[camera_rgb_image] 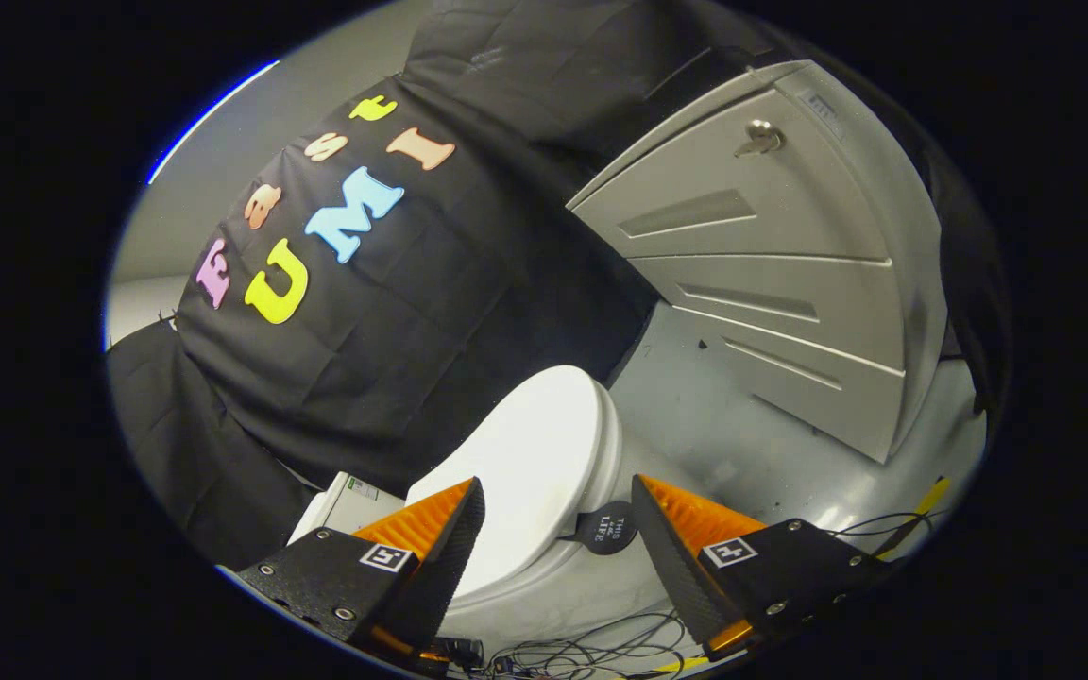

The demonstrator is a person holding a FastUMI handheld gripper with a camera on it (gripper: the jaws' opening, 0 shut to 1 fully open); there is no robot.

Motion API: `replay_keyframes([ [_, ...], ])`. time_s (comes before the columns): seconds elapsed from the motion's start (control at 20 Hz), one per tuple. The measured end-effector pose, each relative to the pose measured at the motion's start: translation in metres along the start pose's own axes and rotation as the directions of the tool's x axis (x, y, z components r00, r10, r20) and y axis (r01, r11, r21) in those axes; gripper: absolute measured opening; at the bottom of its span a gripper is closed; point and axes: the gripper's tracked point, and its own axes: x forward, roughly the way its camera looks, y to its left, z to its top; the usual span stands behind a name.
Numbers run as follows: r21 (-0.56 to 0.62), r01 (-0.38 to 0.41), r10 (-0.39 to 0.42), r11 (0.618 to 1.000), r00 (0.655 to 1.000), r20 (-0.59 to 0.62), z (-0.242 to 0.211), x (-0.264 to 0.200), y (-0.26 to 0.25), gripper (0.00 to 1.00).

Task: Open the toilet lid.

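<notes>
Gripper (558,515) wide apart, holding nothing, fingers clear of everything. Toilet lid (530,463) down flat on the bowl, lying just ahead of and partly between the fingers, nearer the left one. Round dark sticker (606,527) on the toilet's side, below the lid. Grey cabinet (771,264) with a key in its lock stands on the floor (695,416) beyond. Loose wires (601,647) on the floor below the fingers.
</notes>
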Motion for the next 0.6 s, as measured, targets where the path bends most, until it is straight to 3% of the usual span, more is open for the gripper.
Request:
replay_keyframes([
  [0.5,0.234,0.074,-0.047,0.969,0.992,-0.120,-0.051,0.021,-0.033,0.94],
  [0.6,0.289,0.079,-0.049,0.954,0.993,-0.108,-0.053,0.019,-0.035,0.84],
])
